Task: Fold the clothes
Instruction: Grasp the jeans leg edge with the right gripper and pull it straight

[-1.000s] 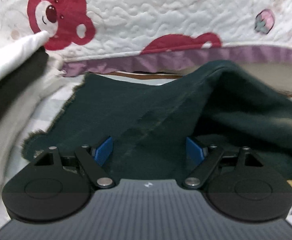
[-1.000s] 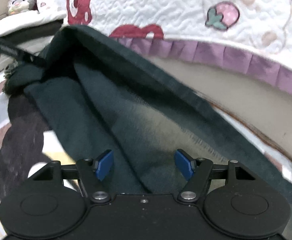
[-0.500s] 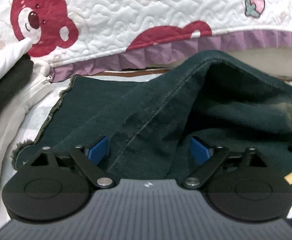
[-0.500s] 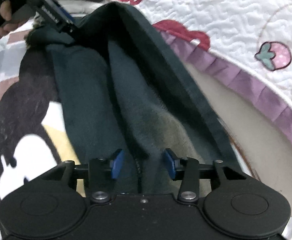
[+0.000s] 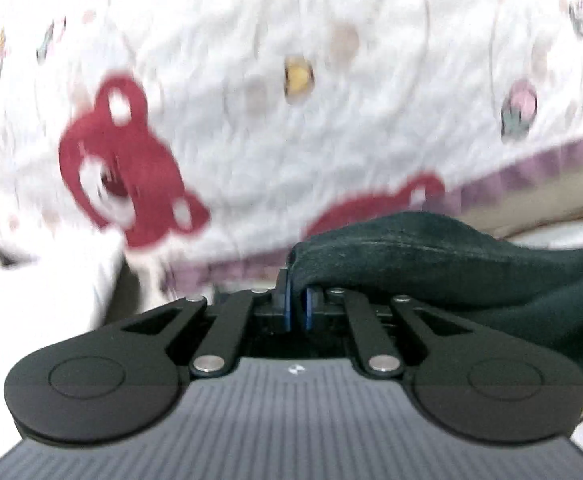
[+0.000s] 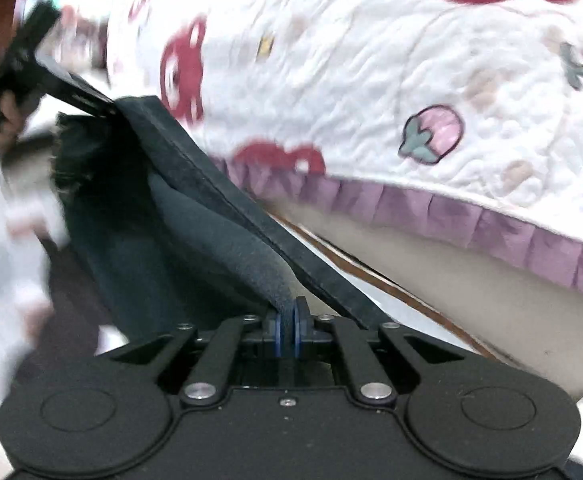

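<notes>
Dark green garment [image 6: 179,240] hangs stretched by its edge between both grippers, each clamped on it: left gripper [image 5: 297,304], right gripper [image 6: 287,334]; quilt [image 6: 371,80] beyond.

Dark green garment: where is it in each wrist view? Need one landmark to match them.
Left wrist: dark green garment at centre right, its edge pinched in the shut left claw.
Right wrist: it runs from upper left down to the shut right claw at bottom centre.
Shared landmark: the quilt's purple ruffle trim.
</notes>
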`<move>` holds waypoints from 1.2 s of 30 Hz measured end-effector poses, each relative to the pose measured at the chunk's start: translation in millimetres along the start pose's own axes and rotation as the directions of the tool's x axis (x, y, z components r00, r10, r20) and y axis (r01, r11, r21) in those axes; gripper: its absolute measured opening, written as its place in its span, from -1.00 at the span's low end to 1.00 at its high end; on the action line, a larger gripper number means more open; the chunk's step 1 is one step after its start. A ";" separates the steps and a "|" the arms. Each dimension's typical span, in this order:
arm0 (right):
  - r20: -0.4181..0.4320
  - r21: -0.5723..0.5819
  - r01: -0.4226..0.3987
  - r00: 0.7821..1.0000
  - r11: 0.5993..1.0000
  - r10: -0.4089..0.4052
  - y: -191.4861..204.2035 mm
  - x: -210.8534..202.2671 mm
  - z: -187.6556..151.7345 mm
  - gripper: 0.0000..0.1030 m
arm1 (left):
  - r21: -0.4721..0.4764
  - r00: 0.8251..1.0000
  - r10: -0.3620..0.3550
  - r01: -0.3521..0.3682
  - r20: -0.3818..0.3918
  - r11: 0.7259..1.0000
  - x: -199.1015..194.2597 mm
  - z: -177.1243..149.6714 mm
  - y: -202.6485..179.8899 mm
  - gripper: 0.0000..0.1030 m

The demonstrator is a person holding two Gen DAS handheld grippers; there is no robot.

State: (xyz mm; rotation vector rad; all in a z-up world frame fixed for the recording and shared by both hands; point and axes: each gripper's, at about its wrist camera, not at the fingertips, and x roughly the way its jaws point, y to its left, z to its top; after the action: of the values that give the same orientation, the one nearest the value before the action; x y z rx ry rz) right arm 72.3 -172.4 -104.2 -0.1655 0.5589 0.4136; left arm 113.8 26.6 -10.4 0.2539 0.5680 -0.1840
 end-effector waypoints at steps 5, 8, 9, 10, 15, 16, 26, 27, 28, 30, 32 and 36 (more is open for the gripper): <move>-0.156 0.050 -0.048 0.986 0.998 0.055 -16.2 29.7 -8.0 -0.87 | -0.005 0.992 0.069 -0.070 -0.109 0.998 76.7 8.0 19.3 0.50; -0.233 0.056 0.015 0.973 0.998 -0.001 -18.5 56.6 -24.2 -0.80 | 0.003 0.978 0.111 -0.113 -0.178 0.994 117.8 -6.7 16.1 0.50; -0.248 0.068 0.030 0.969 0.997 -0.012 -19.8 62.9 -27.7 -0.80 | -0.008 0.976 0.108 -0.111 -0.188 0.994 124.1 -11.3 17.4 0.49; -0.261 0.083 0.042 0.965 0.996 -0.019 -21.7 68.0 -30.4 -0.80 | -0.028 0.978 0.091 -0.098 -0.189 0.995 124.8 -15.7 20.4 0.48; -0.306 0.079 0.026 0.952 0.997 -0.001 -26.9 80.6 -35.4 -0.79 | 0.101 0.976 0.140 -0.125 -0.167 0.987 129.1 -5.7 39.3 0.50; -0.310 0.072 0.018 0.951 0.997 0.005 -26.5 80.6 -36.4 -0.79 | 0.155 0.970 0.206 -0.185 -0.133 0.971 128.1 0.8 41.4 0.50; -0.285 0.102 0.039 0.959 0.994 -0.009 -24.2 75.5 -57.9 -0.75 | -0.342 0.984 -0.037 -0.025 -0.175 0.939 73.3 -30.4 71.3 0.51; -0.281 0.102 0.040 0.960 0.994 -0.010 -23.8 75.3 -58.8 -0.72 | -0.398 0.977 -0.063 -0.025 -0.206 0.917 72.9 -50.9 67.5 0.53; -0.281 0.097 0.044 0.960 0.994 -0.015 -23.0 75.2 -59.4 -0.68 | -0.454 0.968 -0.090 -0.027 -0.234 0.891 72.5 -71.4 63.7 0.54; -0.300 -0.017 0.067 0.952 0.998 -0.069 -7.1 71.7 -62.5 -0.55 | -0.531 0.943 -0.150 -0.034 -0.298 0.847 73.4 -109.1 53.0 0.53; -0.314 -0.152 0.088 0.940 0.984 -0.133 11.7 67.5 -66.0 -0.19 | -0.600 0.944 -0.168 -0.037 -0.283 0.799 68.8 -134.3 50.4 0.53; -0.295 -0.135 0.116 0.943 0.984 -0.152 11.1 59.3 -73.7 -0.13 | -0.732 0.962 -0.189 -0.016 -0.196 0.681 64.9 -148.6 61.5 0.54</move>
State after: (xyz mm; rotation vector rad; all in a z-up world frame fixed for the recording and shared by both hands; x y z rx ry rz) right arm 77.8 -161.8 -198.7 -0.3821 0.8225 0.2885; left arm 107.1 121.3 -155.6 -0.5530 0.8724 -0.0010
